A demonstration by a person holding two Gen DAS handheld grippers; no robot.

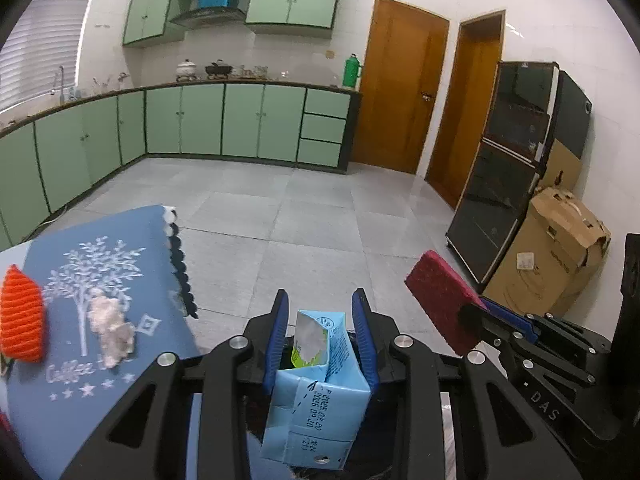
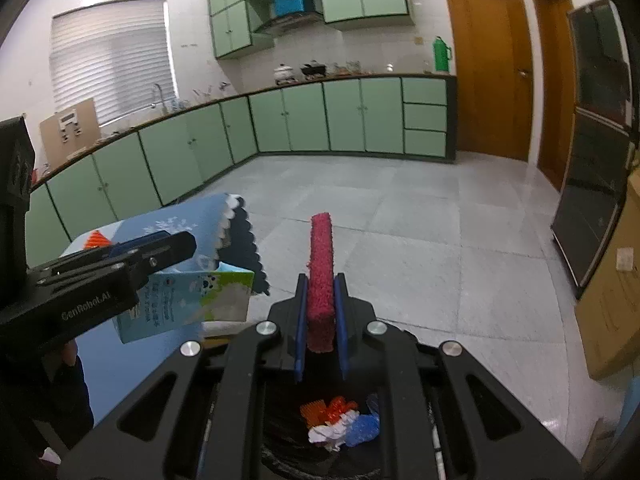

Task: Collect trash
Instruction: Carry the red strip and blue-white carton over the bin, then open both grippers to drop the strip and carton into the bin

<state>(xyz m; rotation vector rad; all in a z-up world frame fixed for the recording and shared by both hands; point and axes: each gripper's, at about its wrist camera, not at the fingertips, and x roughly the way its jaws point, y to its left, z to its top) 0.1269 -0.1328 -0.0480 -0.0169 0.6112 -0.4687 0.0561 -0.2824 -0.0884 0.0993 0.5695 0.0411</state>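
The left gripper [image 1: 322,316] was clamped on a light-blue milk carton [image 1: 316,392], its blue pads pressed against both sides, the carton raised off the far corner of the table with the blue cloth [image 1: 120,360]. The right gripper [image 2: 321,304] was closed tight on a dark-red scouring sponge [image 2: 321,276] held upright on edge, directly above a dark bin [image 2: 280,448] already containing orange, white and blue scraps [image 2: 340,424]. On the cloth, near its left edge, lay a crumpled tissue [image 1: 110,328] beside an orange knitted piece [image 1: 22,316].
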